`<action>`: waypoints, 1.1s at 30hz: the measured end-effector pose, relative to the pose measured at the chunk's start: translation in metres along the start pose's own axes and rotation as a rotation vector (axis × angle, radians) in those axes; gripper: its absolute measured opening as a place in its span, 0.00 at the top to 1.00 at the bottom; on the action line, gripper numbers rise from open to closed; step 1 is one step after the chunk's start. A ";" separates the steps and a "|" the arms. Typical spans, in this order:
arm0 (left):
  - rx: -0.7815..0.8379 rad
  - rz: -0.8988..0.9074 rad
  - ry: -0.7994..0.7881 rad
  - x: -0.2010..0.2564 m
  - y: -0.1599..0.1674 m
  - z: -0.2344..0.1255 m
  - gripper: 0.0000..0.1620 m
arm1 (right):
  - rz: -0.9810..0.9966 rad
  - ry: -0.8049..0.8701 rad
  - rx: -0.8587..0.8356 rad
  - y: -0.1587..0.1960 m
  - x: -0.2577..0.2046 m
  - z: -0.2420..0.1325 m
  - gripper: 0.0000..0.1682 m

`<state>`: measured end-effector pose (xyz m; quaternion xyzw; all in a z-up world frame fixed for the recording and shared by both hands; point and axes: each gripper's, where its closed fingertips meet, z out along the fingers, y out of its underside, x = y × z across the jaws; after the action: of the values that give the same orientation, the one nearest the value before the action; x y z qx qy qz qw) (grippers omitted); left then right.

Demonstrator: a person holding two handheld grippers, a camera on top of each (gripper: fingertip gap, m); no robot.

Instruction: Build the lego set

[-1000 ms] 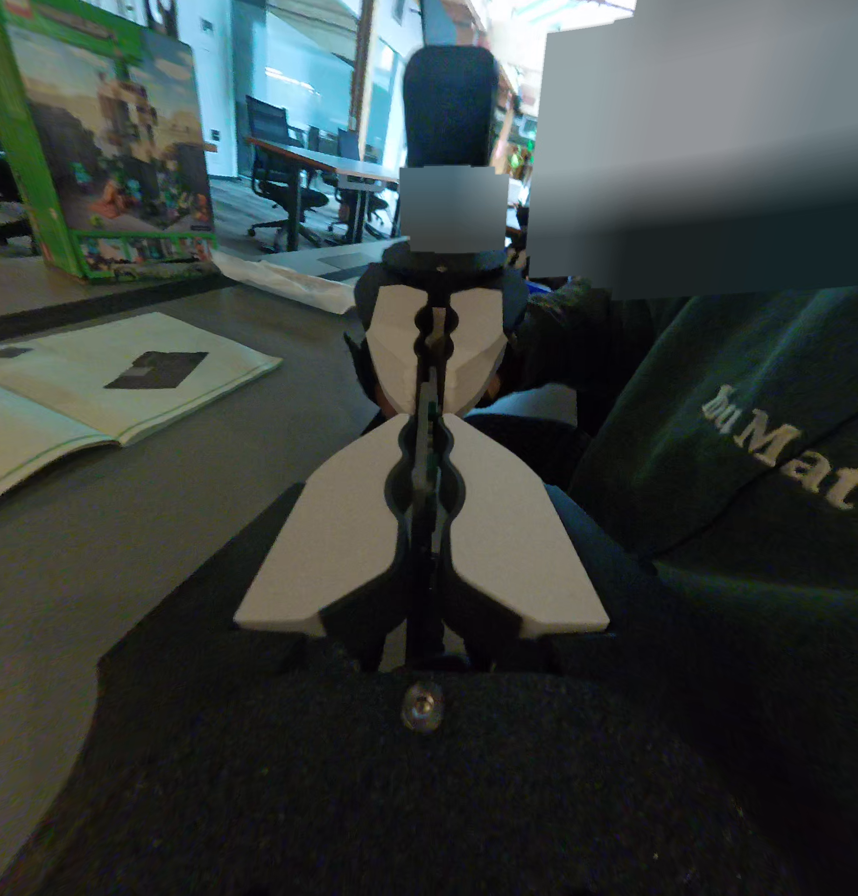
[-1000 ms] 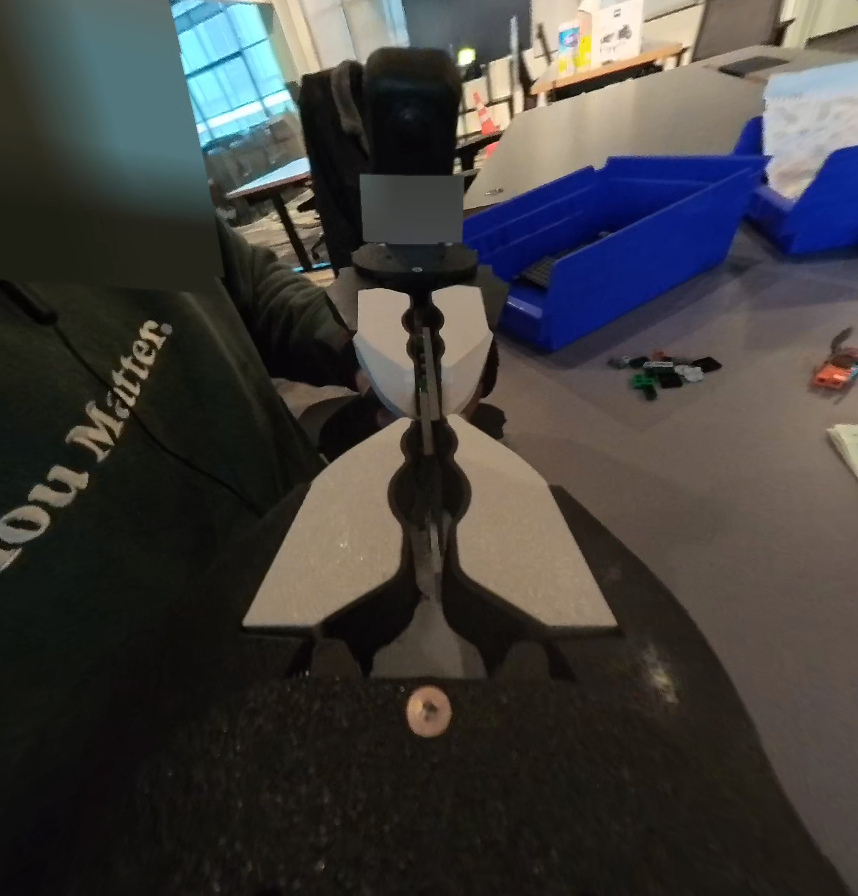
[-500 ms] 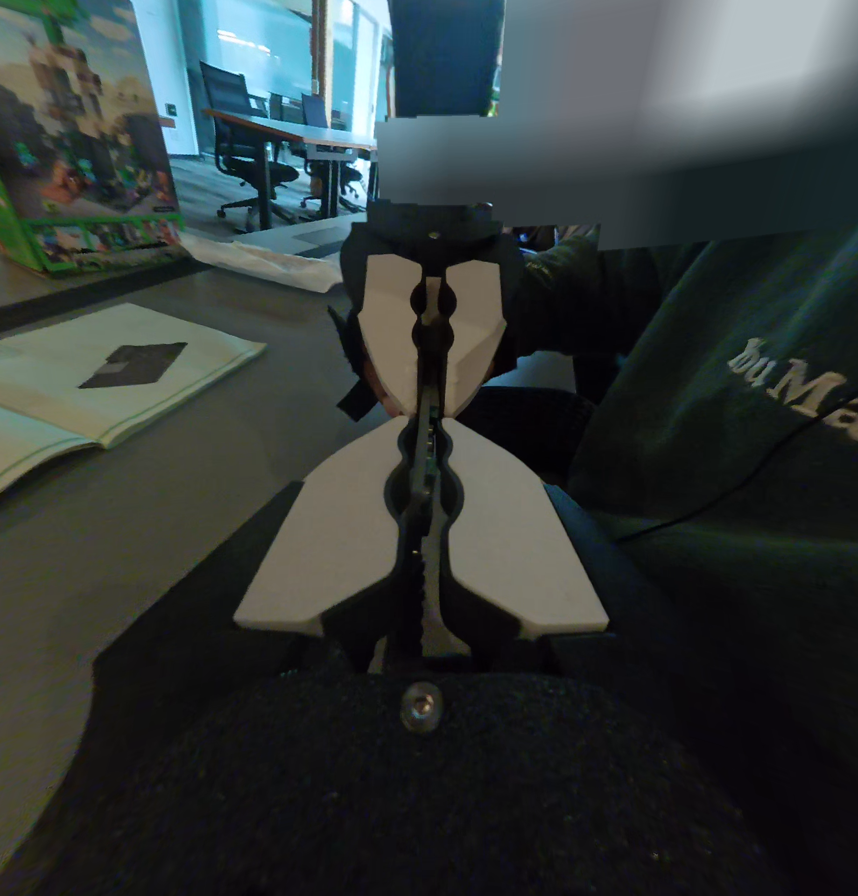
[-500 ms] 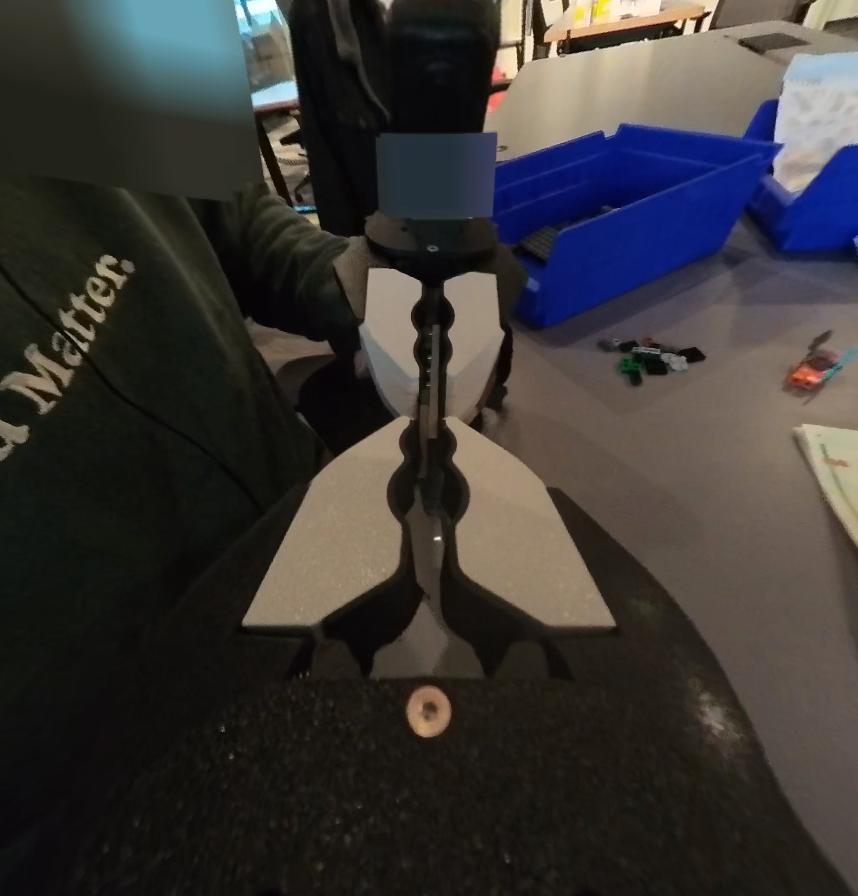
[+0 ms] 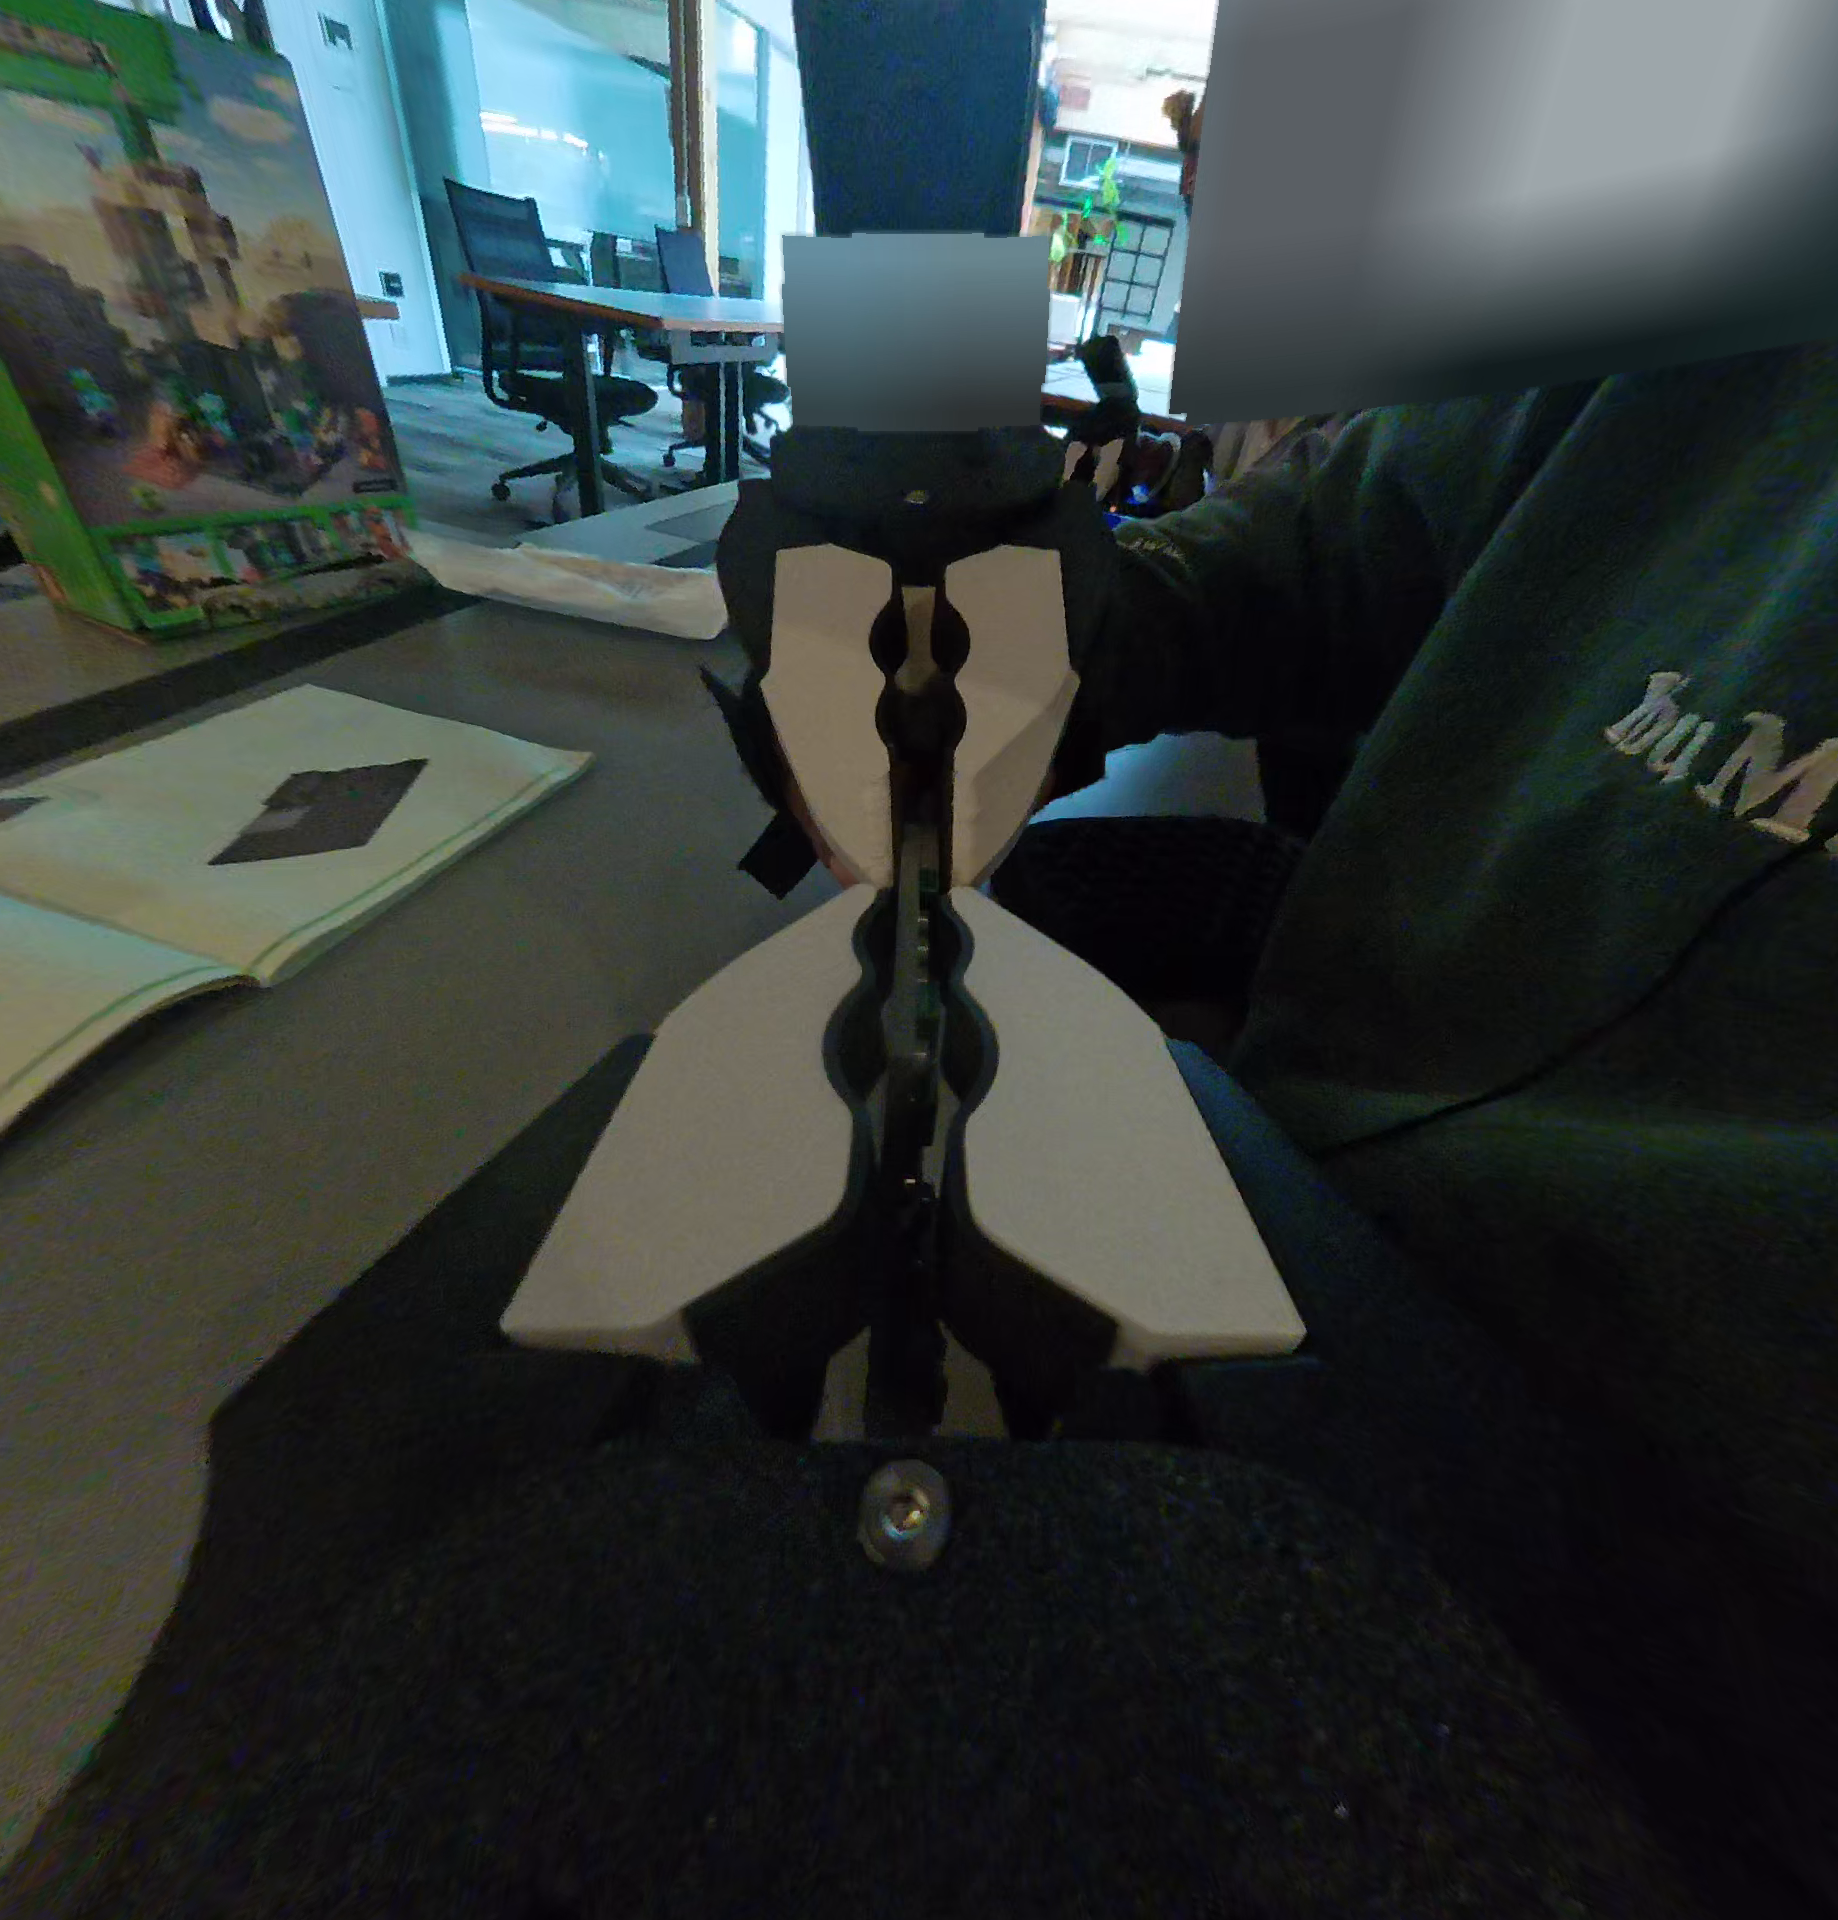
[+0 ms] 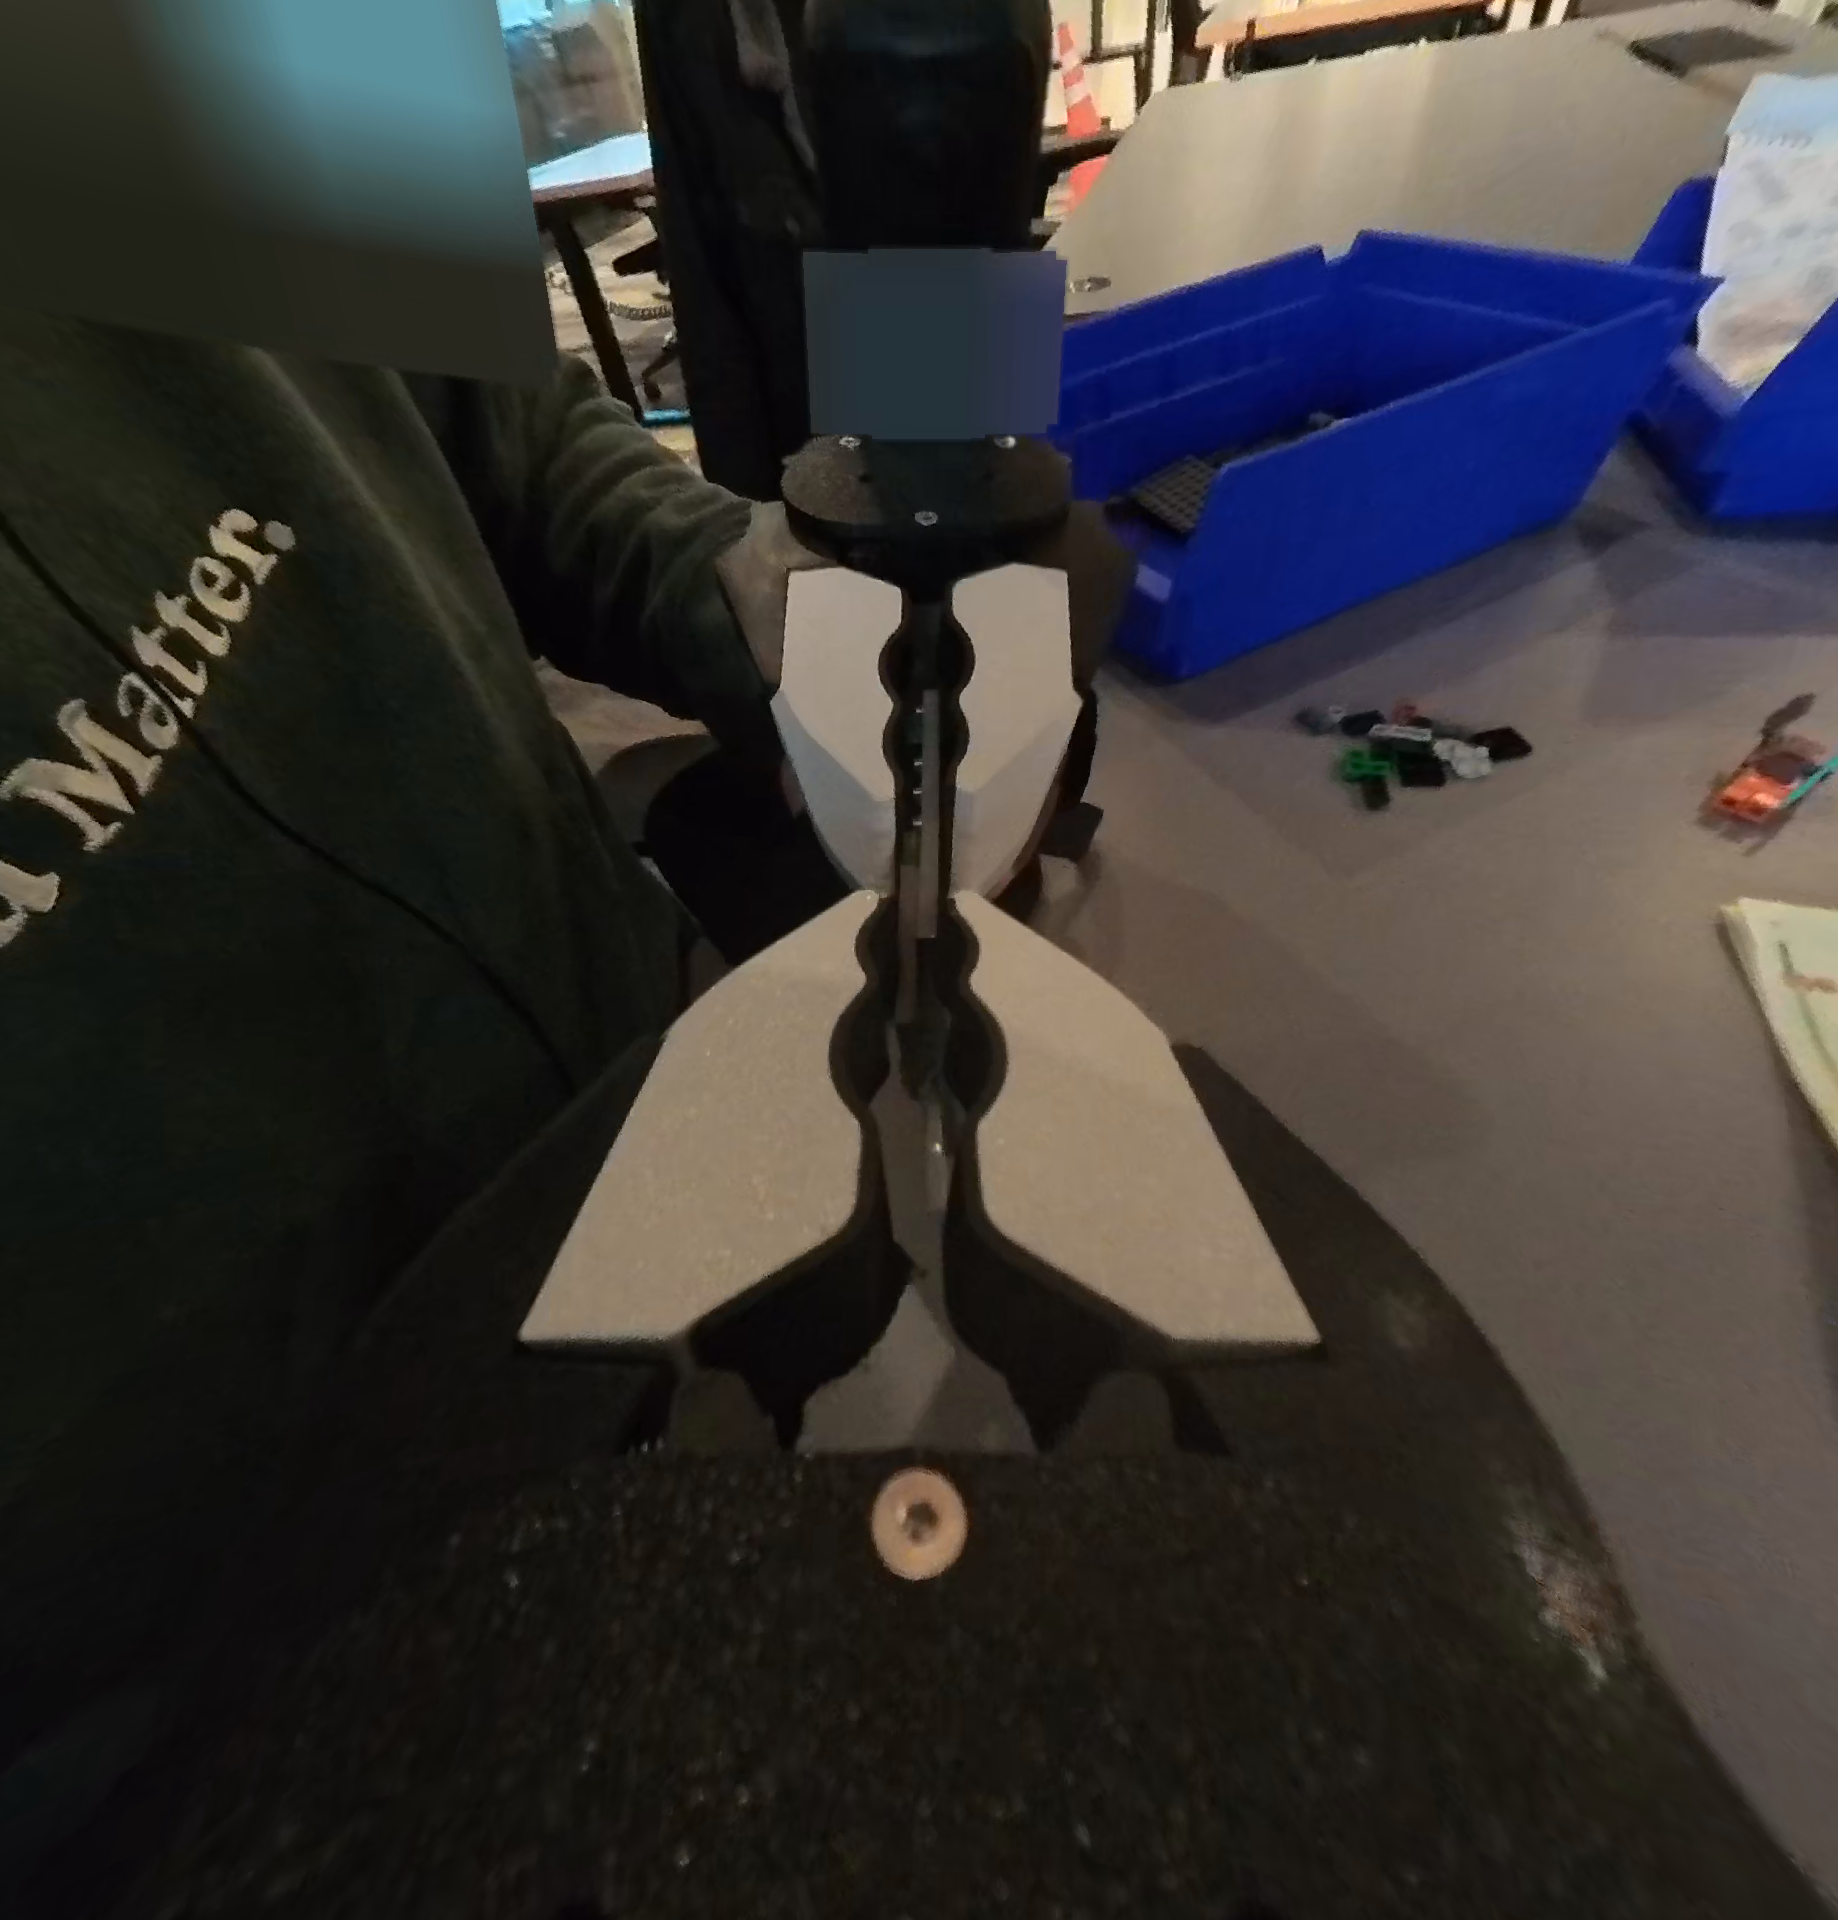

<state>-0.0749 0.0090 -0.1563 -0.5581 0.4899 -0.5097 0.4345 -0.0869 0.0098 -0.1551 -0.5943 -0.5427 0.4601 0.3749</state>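
Above the grey surface, you've drawn both tools closer together, tip to tip. Your left gripper and right gripper each have fingers pinched narrow on 1 thin dark studded lego plate, edge-on; pressing looks underway.

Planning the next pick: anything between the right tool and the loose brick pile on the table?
Nothing visible lies on the bare table between the right tool and the brick pile. But the right tool is shut on a thin plate, which the left tool facing it also clamps.
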 end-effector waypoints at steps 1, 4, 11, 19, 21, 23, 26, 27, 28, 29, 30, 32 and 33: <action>0.002 0.006 0.000 0.001 0.000 0.001 0.96 | 0.003 -0.008 -0.010 0.000 -0.001 -0.001 0.96; 0.029 0.002 -0.007 0.002 -0.002 0.006 0.95 | 0.012 -0.058 -0.092 0.000 -0.002 -0.007 0.96; 0.019 0.061 -0.120 -0.008 -0.004 0.024 0.96 | 0.103 -0.193 -0.370 0.005 0.008 -0.024 0.96; 0.029 -0.089 -0.190 -0.020 0.004 0.021 0.96 | 0.077 -0.252 -0.530 0.013 0.018 -0.019 0.96; 0.032 -0.087 -0.203 -0.020 0.005 0.019 0.96 | 0.066 -0.264 -0.552 0.013 0.018 -0.016 0.96; 0.044 -0.095 -0.211 -0.020 0.005 0.017 0.96 | 0.045 -0.273 -0.580 0.012 0.018 -0.015 0.96; 0.078 -0.111 -0.210 -0.021 0.000 0.017 0.96 | 0.061 -0.303 -0.616 0.006 0.020 -0.017 0.96; 0.100 -0.131 -0.208 -0.024 -0.004 0.016 0.96 | 0.072 -0.313 -0.631 0.003 0.021 -0.019 0.96; 0.121 -0.158 -0.192 -0.024 -0.008 0.017 0.96 | 0.092 -0.341 -0.651 0.000 0.022 -0.021 0.96; 0.141 -0.184 -0.190 -0.024 -0.012 0.018 0.97 | 0.096 -0.374 -0.669 -0.003 0.023 -0.023 0.96; 0.156 -0.180 -0.200 -0.025 -0.016 0.019 0.96 | 0.094 -0.405 -0.691 -0.005 0.024 -0.027 0.96; 0.144 -0.146 -0.217 -0.024 -0.016 0.019 0.88 | 0.120 -0.467 -0.763 -0.004 0.028 -0.036 0.96; 0.145 -0.143 -0.220 -0.023 -0.017 0.018 0.86 | 0.163 -0.512 -0.807 -0.002 0.028 -0.042 0.96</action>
<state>-0.0554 0.0343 -0.1451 -0.6112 0.3602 -0.5091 0.4873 -0.0478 0.0401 -0.1445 -0.6005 -0.7044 0.3722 -0.0681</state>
